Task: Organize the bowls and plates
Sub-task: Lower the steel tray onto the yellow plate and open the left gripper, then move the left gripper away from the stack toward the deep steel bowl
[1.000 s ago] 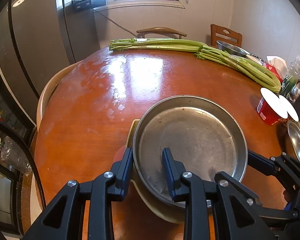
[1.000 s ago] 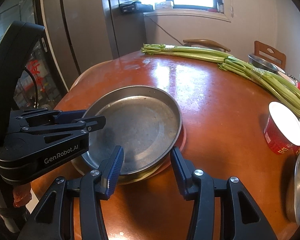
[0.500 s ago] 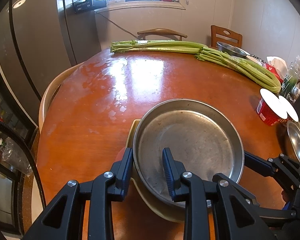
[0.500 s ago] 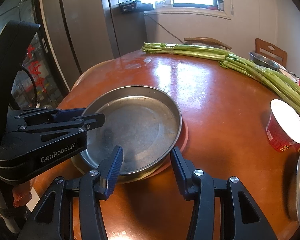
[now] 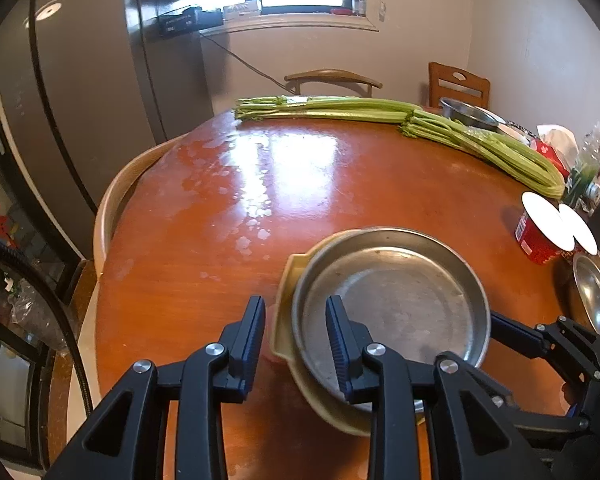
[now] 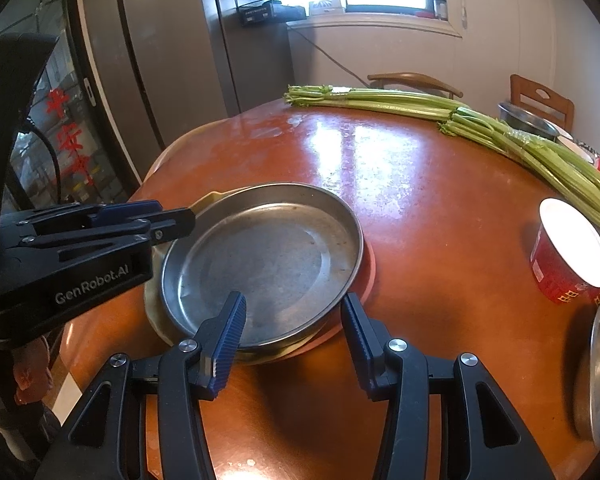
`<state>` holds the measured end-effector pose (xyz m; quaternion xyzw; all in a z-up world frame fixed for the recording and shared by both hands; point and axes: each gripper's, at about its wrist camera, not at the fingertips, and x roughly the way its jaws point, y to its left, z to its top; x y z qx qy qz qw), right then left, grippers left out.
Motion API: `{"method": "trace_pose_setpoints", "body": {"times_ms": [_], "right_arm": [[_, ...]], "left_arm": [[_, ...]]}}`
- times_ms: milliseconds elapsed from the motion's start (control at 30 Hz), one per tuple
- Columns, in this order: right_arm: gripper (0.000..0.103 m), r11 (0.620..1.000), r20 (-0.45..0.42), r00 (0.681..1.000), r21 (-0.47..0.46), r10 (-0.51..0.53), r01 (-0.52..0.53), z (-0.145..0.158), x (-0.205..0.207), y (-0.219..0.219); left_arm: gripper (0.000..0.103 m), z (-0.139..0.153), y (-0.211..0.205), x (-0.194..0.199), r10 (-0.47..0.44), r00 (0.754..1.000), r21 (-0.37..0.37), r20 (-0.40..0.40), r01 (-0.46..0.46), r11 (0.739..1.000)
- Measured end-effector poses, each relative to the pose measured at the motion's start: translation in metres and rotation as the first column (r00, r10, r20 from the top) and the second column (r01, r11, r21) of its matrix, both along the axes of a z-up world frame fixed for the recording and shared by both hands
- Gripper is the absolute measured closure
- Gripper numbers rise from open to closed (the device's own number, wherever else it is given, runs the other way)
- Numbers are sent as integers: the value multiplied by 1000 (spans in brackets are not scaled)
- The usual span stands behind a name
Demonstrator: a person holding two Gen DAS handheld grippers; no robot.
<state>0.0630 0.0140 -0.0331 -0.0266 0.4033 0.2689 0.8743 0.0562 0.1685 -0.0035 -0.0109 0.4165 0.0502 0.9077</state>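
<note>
The left hand-held gripper, pinching the round steel plate's and cream plate's rims together, should lift level while the right hand-held gripper straddles the stack's edge, half-open.

On the surface a metal pan sits on a plate, which lies on another plate. Celery stretches along the far edge. Right of the pan stand two cups, with a metal bowl just before them. Chairs stand behind the surface.
</note>
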Motion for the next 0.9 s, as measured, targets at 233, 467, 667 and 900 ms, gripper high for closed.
{"method": "trace_pose_setpoints", "body": {"times_ms": [233,467,667,900], "right_arm": [[50,1000,17,1000,17,-11,11,8,-2,-6],[43,999,25,999,-23,37,-36,5,-10,4],[40,1000,55,998,-7,23,-22,11,-12,-2],[37,1000,76,997,22,8,-10,21,-16,-12]], "left_arm": [[67,6,15,-6,39,999,-24,9,-39,999],[66,0,18,-13,46,999,-33,-7,-46,998],[66,-6,17,-16,43,999,-42,-25,-44,998],[65,-9,12,-25,18,999,-76,-46,-21,997]]}}
